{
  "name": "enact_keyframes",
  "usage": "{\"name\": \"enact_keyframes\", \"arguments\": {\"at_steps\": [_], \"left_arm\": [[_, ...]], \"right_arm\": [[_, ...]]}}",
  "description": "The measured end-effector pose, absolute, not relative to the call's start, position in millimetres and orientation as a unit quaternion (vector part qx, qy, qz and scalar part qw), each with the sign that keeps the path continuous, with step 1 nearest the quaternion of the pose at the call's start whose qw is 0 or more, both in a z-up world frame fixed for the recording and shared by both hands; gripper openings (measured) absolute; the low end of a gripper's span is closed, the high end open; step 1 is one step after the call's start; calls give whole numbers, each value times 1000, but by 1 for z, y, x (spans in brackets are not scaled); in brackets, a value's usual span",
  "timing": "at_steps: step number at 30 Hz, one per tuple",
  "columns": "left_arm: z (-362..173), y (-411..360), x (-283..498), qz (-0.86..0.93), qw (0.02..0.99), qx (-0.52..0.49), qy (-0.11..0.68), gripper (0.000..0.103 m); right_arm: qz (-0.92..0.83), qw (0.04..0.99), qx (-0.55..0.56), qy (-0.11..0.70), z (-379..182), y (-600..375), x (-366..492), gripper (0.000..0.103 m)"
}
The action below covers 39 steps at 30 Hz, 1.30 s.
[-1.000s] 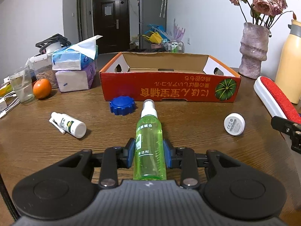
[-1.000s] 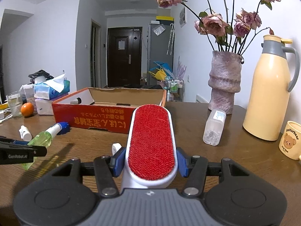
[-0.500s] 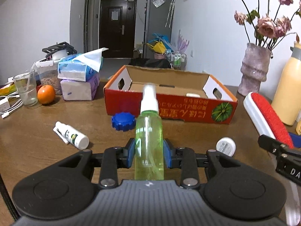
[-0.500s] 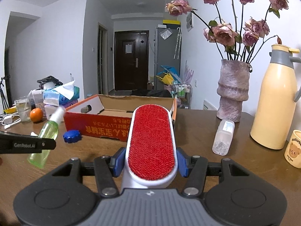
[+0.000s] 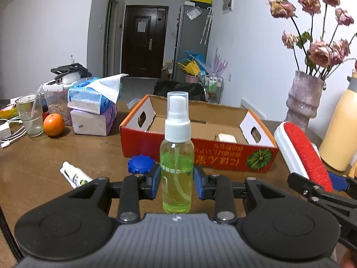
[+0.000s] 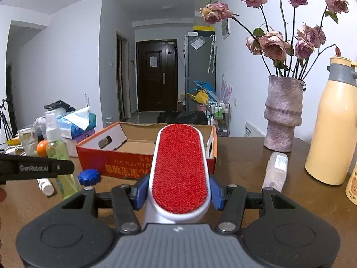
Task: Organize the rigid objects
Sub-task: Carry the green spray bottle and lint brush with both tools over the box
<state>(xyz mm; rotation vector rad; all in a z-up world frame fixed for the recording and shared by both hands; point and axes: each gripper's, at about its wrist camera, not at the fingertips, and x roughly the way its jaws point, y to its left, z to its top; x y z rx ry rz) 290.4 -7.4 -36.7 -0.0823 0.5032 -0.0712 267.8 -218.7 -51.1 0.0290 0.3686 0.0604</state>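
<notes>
My left gripper point(image 5: 176, 184) is shut on a green spray bottle point(image 5: 176, 156) with a white pump, held upright above the table; it also shows in the right wrist view point(image 6: 58, 154). My right gripper point(image 6: 178, 189) is shut on a white lint brush with a red pad point(image 6: 179, 167), also seen at the right of the left wrist view point(image 5: 305, 154). An open red cardboard box point(image 5: 223, 154) stands ahead of both grippers, with a small pale object inside. A blue cap point(image 5: 141, 164) and a small white bottle point(image 5: 74, 175) lie on the table in front of the box.
Tissue packs point(image 5: 93, 111), an orange point(image 5: 53, 125), a glass point(image 5: 30, 116) and cables sit at the left. A vase of dried roses point(image 6: 282, 116), a yellow thermos point(image 6: 332, 122), a lying white container point(image 6: 275, 170) and a mug point(image 6: 353, 185) are at the right.
Both grippers have risen. The spray bottle has tipped from lying forward to upright and now sits higher relative to the box. The lint brush stays held.
</notes>
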Motion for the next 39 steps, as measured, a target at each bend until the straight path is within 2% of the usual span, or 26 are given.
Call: {"name": "enact_keyframes", "arguments": {"at_steps": [39], "left_arm": [[-14, -17, 407, -16, 974, -83, 212, 32]], "right_arm": [[40, 976, 72, 204, -39, -208, 405, 55]]}}
